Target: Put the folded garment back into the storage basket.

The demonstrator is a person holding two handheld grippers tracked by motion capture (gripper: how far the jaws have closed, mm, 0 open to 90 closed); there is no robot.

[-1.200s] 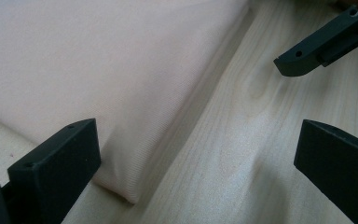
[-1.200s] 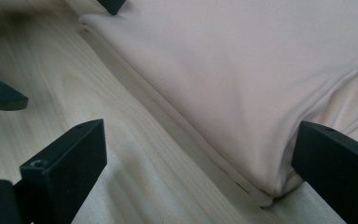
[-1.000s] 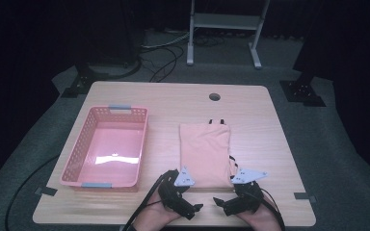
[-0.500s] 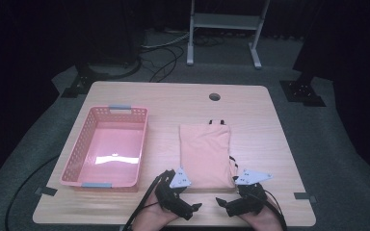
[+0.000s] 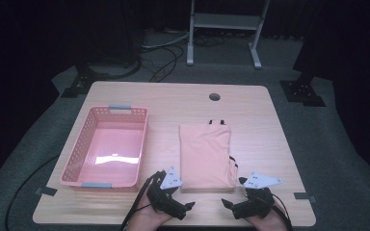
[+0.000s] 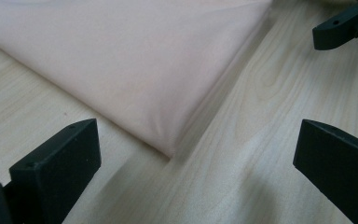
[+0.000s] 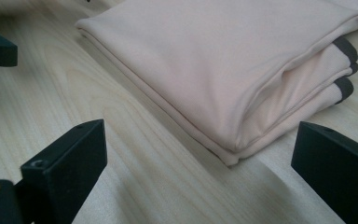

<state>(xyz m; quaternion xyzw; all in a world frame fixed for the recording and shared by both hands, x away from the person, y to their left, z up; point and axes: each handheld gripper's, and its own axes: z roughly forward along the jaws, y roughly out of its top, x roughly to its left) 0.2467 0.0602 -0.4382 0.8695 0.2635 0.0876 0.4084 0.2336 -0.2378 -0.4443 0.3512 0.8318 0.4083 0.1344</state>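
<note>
Dark floor and black drapes surround a pale wood counter (image 5: 250, 103), with cables and a metal stand's feet (image 5: 224, 29) behind it. Since a second ago both hands have drawn slightly back toward the near edge, while the folded peach garment (image 5: 205, 156) has stayed where it was, lying flat just right of centre, apart from the pink basket (image 5: 107, 147) at its left. That suggests the pick-up has not begun; the grippers are lining up on the cloth's two near corners.

The left gripper (image 5: 185, 208) sits just short of the near-left corner, its fingers (image 6: 58, 163) spread wide with nothing between them but bare wood and the cloth's corner fold ahead. The right gripper (image 5: 227, 204) faces the near-right corner, its fingers (image 7: 67, 158) likewise spread and empty; the stacked layers with dark trim (image 7: 345, 65) lie ahead. The basket holds nothing.
</note>
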